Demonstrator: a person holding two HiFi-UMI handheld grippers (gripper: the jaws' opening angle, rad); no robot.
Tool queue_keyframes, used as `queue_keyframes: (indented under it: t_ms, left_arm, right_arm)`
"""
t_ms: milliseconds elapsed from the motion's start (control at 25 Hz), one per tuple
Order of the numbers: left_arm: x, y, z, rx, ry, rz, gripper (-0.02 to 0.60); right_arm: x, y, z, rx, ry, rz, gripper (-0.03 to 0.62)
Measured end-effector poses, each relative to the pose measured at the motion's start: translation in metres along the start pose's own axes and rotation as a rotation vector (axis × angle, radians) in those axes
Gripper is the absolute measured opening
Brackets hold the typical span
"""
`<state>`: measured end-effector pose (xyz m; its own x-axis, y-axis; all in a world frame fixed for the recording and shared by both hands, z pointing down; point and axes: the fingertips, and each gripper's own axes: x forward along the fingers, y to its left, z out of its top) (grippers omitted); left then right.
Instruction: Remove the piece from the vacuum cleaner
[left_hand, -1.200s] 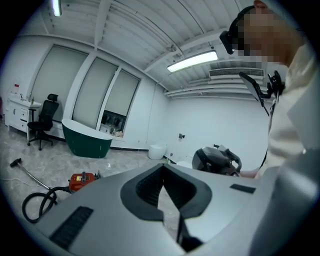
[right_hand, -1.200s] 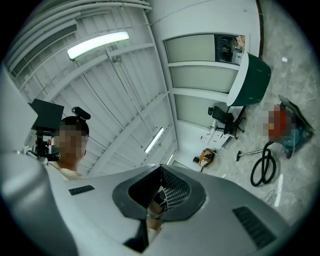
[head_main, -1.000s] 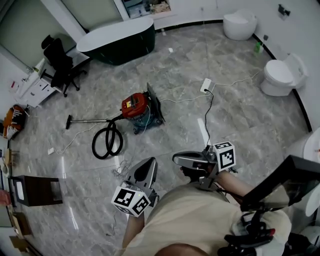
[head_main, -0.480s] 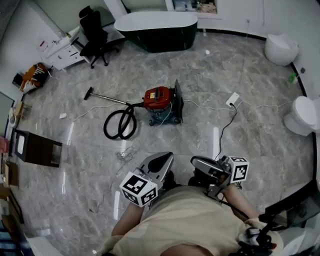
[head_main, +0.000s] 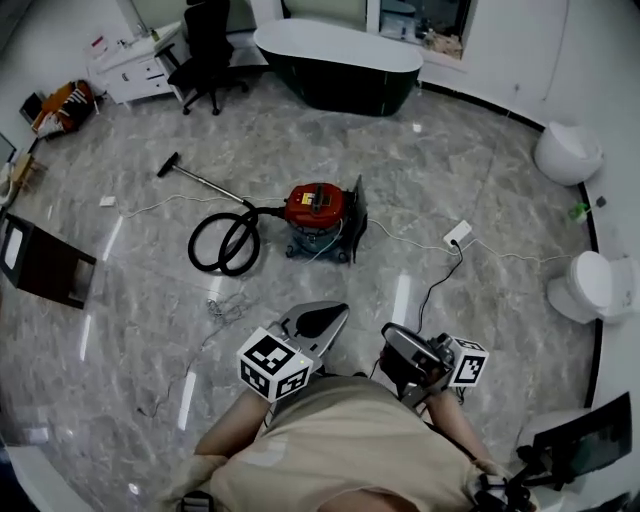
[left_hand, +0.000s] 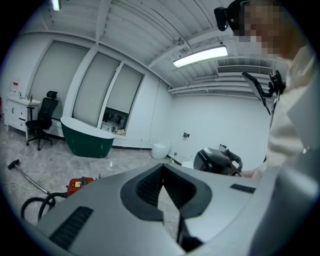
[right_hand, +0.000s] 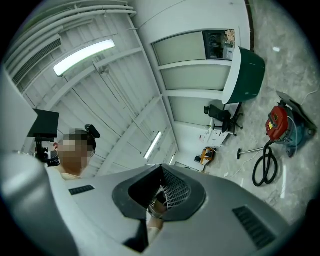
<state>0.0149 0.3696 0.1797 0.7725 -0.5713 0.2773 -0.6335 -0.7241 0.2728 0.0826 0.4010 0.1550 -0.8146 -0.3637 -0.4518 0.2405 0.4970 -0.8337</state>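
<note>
1. Grey marble floor (head_main: 480, 180) fills a large bathroom showroom, with a dark green bathtub (head_main: 335, 65) at the top centre of the head view and two white toilets (head_main: 568, 152) along the right edge.
2. A red vacuum cleaner (head_main: 316, 205) is seen standing on the floor in the upper middle of the head view. Its black hose (head_main: 225, 240) is coiled to its left, and a wand (head_main: 200, 180) runs from there toward the upper left.
3. The left gripper (head_main: 335, 312) and the right gripper (head_main: 392, 345) are held close to the person's body at the lower centre, well apart from the vacuum cleaner.
4. In the left gripper view the jaws are pressed together at their tips with nothing between them. In the right gripper view the jaws are likewise pressed together and nothing is held.
5. The approach is judged not yet made, and which piece is to be taken off cannot be told from this far away.
6. A white power strip (head_main: 457, 234) and its cables (head_main: 420, 300) lie across the floor between the person and the machine. A foot could be caught on them during the walk-up, and the machine could be jerked by the cable.
7. If the jaws are not spread before contact is made, the piece is likely to be pushed, not gripped.
8. If the piece is pulled with the body left unsteadied, the vacuum cleaner could be dragged or tipped, and the loose hose coil could be snagged.
</note>
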Motion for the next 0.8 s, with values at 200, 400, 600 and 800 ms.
queue_keyframes:
  t_ms: [200, 400, 600, 800]
  left_arm:
    - [-0.016, 0.049, 0.013, -0.004, -0.015, -0.027, -0.002]
    - [-0.033, 0.1, 0.012, -0.056, -0.02, -0.045, -0.002]
    - [-0.046, 0.145, 0.016, -0.075, -0.028, -0.052, -0.002]
    - [-0.053, 0.176, 0.026, -0.067, -0.04, -0.06, -0.002]
  right_arm:
    - [0.052, -0.021, 0.0, -0.024, 0.04, -0.015, 0.002]
    - [0.098, -0.03, -0.001, -0.036, 0.048, 0.013, 0.002]
    - [0.127, -0.051, 0.001, -0.034, 0.039, -0.025, 0.003]
    - [0.149, -0.061, 0.003, -0.028, 0.037, -0.039, 0.002]
